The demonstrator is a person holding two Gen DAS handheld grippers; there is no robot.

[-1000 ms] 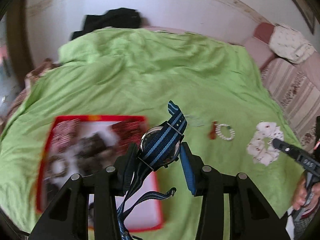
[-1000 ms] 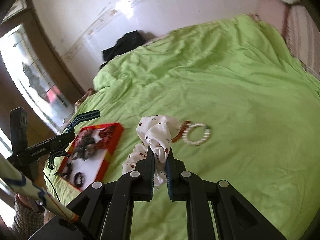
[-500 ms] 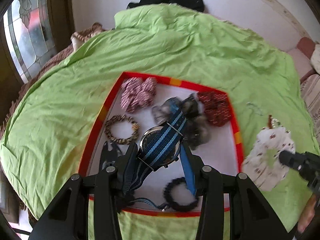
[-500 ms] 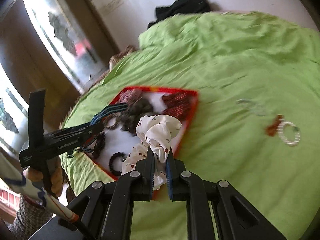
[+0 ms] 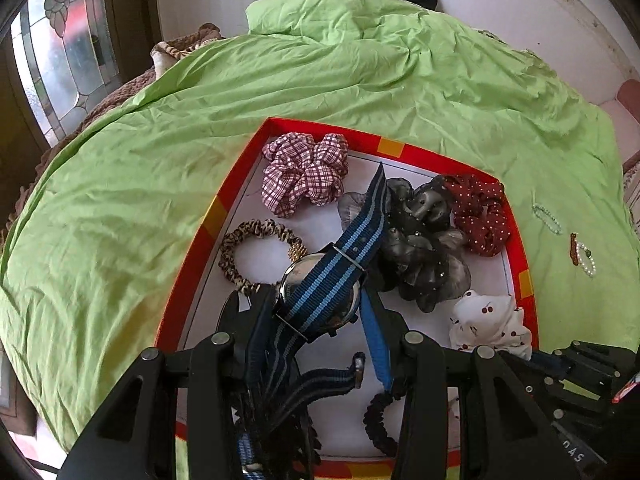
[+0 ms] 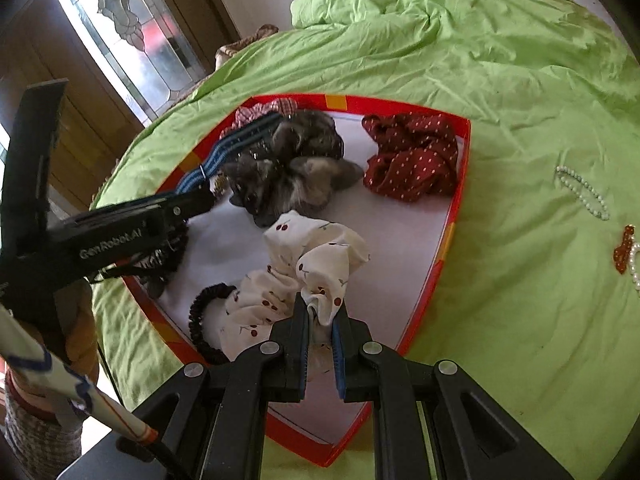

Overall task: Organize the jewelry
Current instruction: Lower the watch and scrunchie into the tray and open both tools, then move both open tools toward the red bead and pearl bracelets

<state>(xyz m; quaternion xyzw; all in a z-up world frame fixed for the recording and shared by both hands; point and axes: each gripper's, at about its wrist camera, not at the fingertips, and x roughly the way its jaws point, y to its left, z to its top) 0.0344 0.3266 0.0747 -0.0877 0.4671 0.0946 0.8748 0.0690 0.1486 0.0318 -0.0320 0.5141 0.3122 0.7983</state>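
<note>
Bed with green sheet (image 5: 280, 92), red-rimmed tray (image 5: 218, 208) on it, both my grippers over the tray.

In the tray so far: plaid scrunchie (image 5: 306, 172), grey scrunchie (image 5: 424, 244), red dotted scrunchie (image 5: 480, 212), leopard hair tie (image 5: 256, 256), black hair tie (image 6: 200, 320).

Left gripper (image 5: 320, 312): jaws closed on the watch (image 5: 320, 288) by its case, blue striped strap sticking out forward and hanging down behind. Held above the tray floor, not yet set down.

Right gripper (image 6: 320, 320): jaws pinching a fold of the white cherry scrunchie (image 6: 312, 264), whose far end looks to rest on the tray floor near the black tie. Can't tell for sure.

Left on the sheet, outside the tray: pearl strand (image 6: 584, 192), white bead bracelet (image 5: 586, 258), small brown-red piece (image 6: 624, 248) touching it.

Estimate: over half done. Two drops pending, then three loose items.
</note>
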